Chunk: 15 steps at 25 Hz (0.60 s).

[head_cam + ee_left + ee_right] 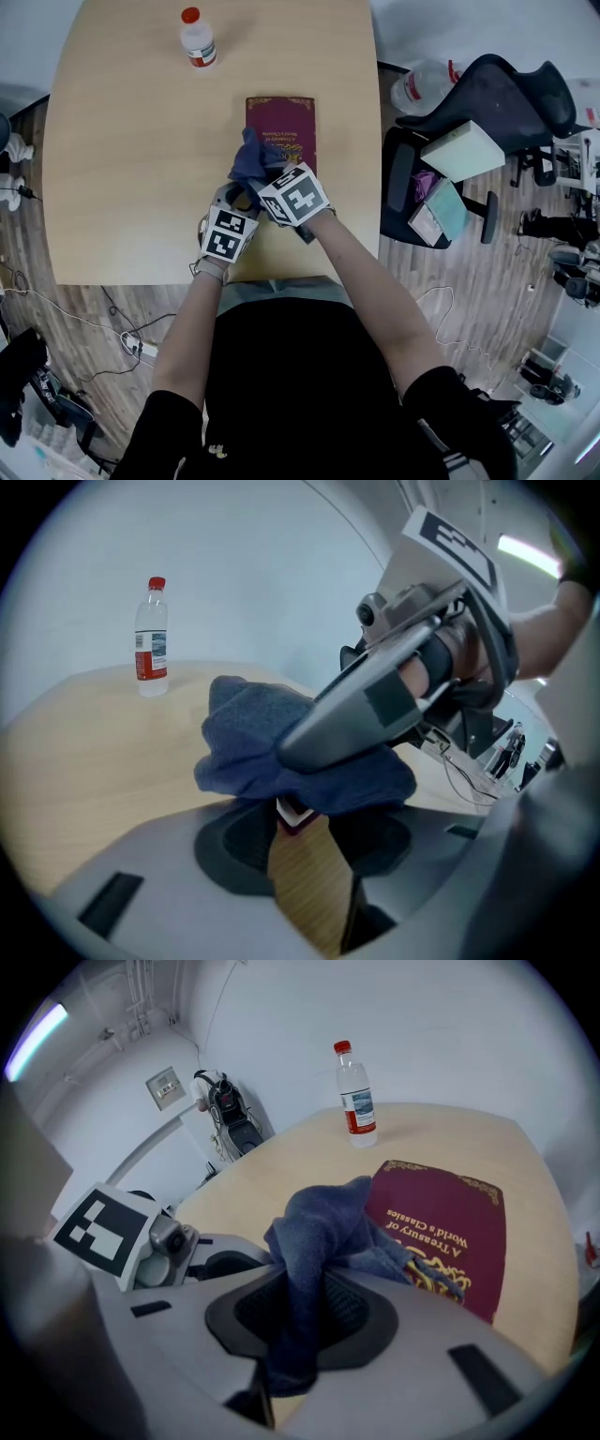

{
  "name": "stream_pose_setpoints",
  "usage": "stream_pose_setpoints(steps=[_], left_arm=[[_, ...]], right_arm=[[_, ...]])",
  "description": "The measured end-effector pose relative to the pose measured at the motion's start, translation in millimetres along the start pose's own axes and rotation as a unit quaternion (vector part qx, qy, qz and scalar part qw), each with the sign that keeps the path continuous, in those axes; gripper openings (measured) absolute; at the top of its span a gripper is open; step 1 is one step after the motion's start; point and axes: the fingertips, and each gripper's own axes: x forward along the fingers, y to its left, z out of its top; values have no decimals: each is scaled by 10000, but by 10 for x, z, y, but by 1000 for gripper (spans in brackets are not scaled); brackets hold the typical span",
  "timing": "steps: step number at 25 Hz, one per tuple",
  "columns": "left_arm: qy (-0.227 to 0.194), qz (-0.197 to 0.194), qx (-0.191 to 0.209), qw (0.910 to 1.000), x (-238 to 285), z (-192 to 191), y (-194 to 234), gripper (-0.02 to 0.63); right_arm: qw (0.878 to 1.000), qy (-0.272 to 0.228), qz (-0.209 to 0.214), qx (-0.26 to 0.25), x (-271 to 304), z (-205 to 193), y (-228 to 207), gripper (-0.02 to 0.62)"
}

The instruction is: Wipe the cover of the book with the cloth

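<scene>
R tongs (305,1283) tight on cloth (314,1222) atop book (441,1213); L tongs (300,822) snug on its near corner

Right gripper (298,1327): jaws closed on a blue cloth (314,1222), which passes between the pads and rises in a bunched fold. The cloth's free end lies on the near corner of a maroon book (445,1208) with gold lettering, flat on a light wooden table (248,1185). A red-capped bottle (355,1099) stands upright beyond the book.
</scene>
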Motion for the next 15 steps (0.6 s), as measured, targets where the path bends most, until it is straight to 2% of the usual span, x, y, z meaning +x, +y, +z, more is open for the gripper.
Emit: stream_pose_setpoints(steps=[4, 10, 15], left_arm=[[371, 217, 109, 9990, 20, -127, 65, 165], [387, 217, 251, 9987, 22, -146, 40, 166], [476, 284, 253, 9981, 13, -192, 12, 164]], right_arm=[[9999, 37, -15, -154, -51, -127, 119, 90], [9995, -212, -50, 214, -159, -288, 132, 91], [9997, -23, -202, 100, -309, -518, 76, 91]])
